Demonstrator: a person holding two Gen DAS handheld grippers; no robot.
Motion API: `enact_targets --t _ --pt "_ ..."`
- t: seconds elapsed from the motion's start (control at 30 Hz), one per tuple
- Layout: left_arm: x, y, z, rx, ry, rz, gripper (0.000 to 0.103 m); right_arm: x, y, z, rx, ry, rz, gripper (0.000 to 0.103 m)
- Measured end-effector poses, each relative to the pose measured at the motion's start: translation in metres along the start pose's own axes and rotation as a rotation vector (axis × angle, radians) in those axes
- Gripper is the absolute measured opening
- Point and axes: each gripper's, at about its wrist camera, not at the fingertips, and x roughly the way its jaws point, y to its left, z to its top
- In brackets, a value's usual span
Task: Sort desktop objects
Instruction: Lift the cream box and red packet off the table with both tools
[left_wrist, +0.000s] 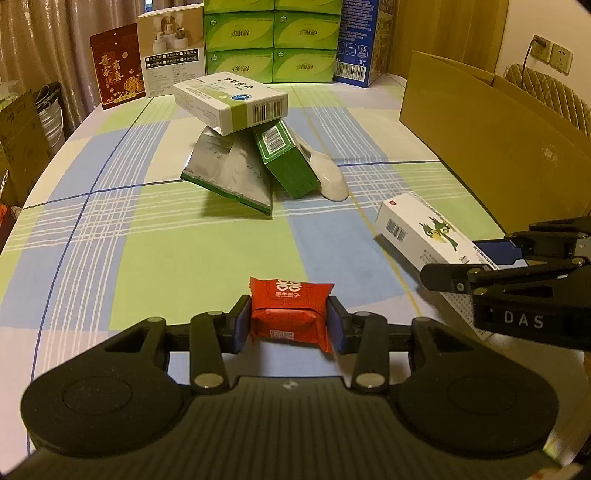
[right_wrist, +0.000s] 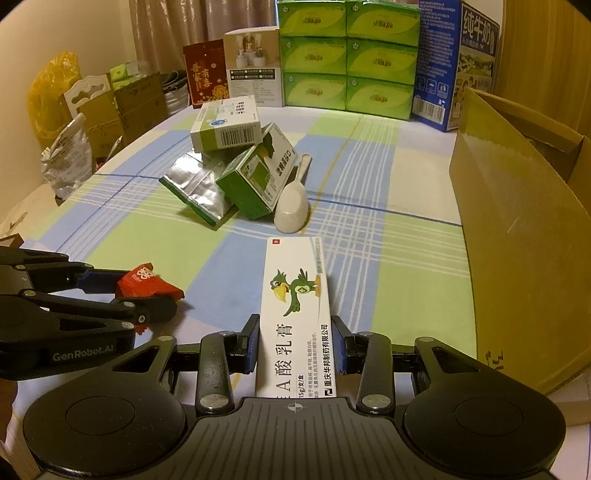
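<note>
Across the tabletop (left_wrist: 122, 236), spread with a blue, green and white plaid cloth, found a loose pile near the middle. Recorded in that pile:

- a white-and-green medicine box (left_wrist: 231, 101) on top, tilted
- a dark green carton (left_wrist: 288, 162) leaning beneath it
- silver foil pouches (left_wrist: 229, 170) propped on the left side of the pile
- a white plastic scoop (left_wrist: 332, 177) just beside the carton, bowl toward the cameras

Along the far edge, noted a red printed pouch (left_wrist: 118, 66), a white product box (left_wrist: 170, 51), stacked green tissue packs (left_wrist: 273, 40) and a blue milk carton (left_wrist: 356, 44), all upright. At the right side, noted a large open cardboard box (left_wrist: 480, 147).

Found the left gripper (left_wrist: 289, 314) at the near left, jaws clamped on a red candy packet (left_wrist: 290, 306), blue pads pressed against both sides of the wrapper. Saw the packet low over the cloth, well short of the pile. Could not tell whether it touched the cloth.

Found the right gripper (right_wrist: 295, 343) at the near right, jaws clamped on the long sides of a white ointment box (right_wrist: 297, 314) printed with a green parrot. Saw the free end of that box pointing toward the scoop, near it but apart. Saw both grippers side by side, close together, not touching.
</note>
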Motion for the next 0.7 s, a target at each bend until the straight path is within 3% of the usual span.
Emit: enact_targets --t 0.7 --pt "-0.013 -0.01 0.006 0.004 -0.026 -0.017 0.037 -0.027 -0.006 -0.001 0.01 -0.041 -0.017 0.035"
